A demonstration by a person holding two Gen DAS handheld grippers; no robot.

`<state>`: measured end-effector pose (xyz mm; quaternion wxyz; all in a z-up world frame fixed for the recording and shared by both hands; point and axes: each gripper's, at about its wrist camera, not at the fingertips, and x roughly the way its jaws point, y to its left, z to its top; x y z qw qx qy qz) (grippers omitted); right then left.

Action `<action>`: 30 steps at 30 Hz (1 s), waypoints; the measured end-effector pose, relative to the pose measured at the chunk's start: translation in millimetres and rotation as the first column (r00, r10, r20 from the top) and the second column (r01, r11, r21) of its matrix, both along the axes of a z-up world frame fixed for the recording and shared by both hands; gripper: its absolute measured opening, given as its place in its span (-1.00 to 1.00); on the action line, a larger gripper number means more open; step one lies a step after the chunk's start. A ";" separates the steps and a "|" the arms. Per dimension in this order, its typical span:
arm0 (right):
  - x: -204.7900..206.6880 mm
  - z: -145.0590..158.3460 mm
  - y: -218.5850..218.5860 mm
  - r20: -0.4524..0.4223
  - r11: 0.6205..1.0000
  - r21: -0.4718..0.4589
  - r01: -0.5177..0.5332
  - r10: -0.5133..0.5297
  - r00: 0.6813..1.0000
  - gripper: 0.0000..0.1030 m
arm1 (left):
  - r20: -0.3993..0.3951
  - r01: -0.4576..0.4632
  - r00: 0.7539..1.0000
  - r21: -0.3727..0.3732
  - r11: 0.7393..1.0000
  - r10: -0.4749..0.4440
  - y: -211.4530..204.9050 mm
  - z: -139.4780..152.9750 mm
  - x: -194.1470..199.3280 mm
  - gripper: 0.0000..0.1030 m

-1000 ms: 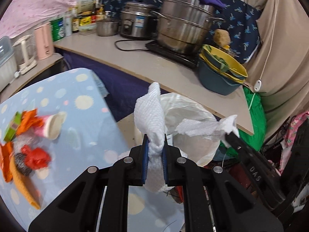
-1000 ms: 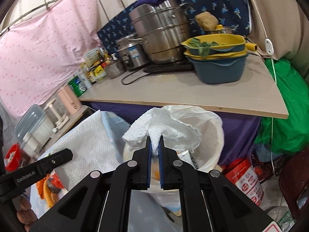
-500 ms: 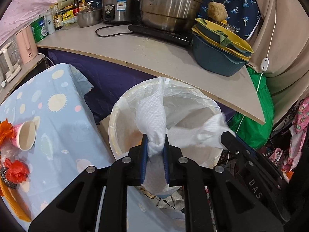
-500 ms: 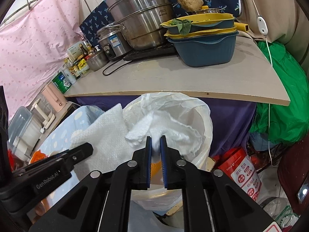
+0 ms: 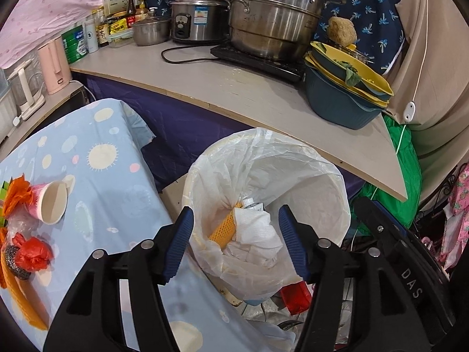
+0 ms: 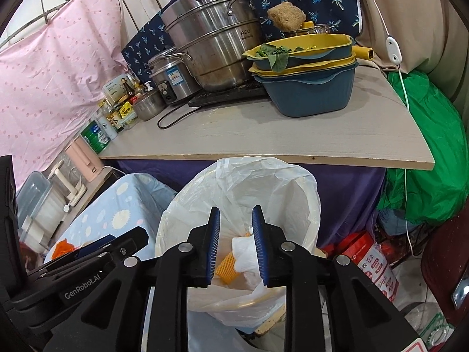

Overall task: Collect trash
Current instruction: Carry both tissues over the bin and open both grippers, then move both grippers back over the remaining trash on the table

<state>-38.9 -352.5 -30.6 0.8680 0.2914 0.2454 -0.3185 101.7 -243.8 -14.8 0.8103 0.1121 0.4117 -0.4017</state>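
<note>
A trash bin lined with a white plastic bag stands beside the table; it also shows in the right wrist view. A crumpled white paper towel lies inside it on a yellow foam net; the towel also shows in the right wrist view. My left gripper is open and empty above the bin. My right gripper is open and empty above the bin too. A paper cup, orange wrapper, red wrapper and steel scourer lie on the table's left.
The table has a blue spotted cloth. A wooden counter behind the bin holds steel pots, a rice cooker, stacked blue and yellow basins and bottles. A green bag and a red canister are at the right.
Both grippers have opened and let go of the white paper towel, which has dropped into the bin. Both grippers hang over the bin's mouth.
</note>
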 end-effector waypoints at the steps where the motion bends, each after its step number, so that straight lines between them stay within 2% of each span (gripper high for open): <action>1: 0.2 1.0 1.6 0.001 1.000 -0.002 -0.003 0.003 1.000 -0.56 | 0.003 -0.006 1.000 -0.005 1.000 0.006 2.9 1.7 0.2 0.13; 4: 1.9 3.6 6.8 0.004 1.000 -0.007 -0.014 0.014 1.000 -0.55 | 0.008 -0.023 1.000 -0.017 1.000 0.023 12.0 6.4 1.6 0.20; 7: 4.2 6.7 13.6 0.007 1.000 -0.013 -0.024 0.024 1.000 -0.46 | 0.014 -0.043 0.999 -0.026 0.999 0.044 21.9 10.6 3.2 0.21; 15: 15.7 10.7 37.2 0.000 0.997 -0.023 -0.073 0.073 0.997 -0.41 | 0.016 -0.110 0.994 -0.026 0.994 0.110 52.3 13.7 11.8 0.22; 30: 48.6 15.9 101.4 -0.032 0.979 -0.045 -0.201 0.200 0.979 -0.38 | 0.010 -0.250 0.968 -0.019 0.968 0.250 129.8 9.2 29.3 0.33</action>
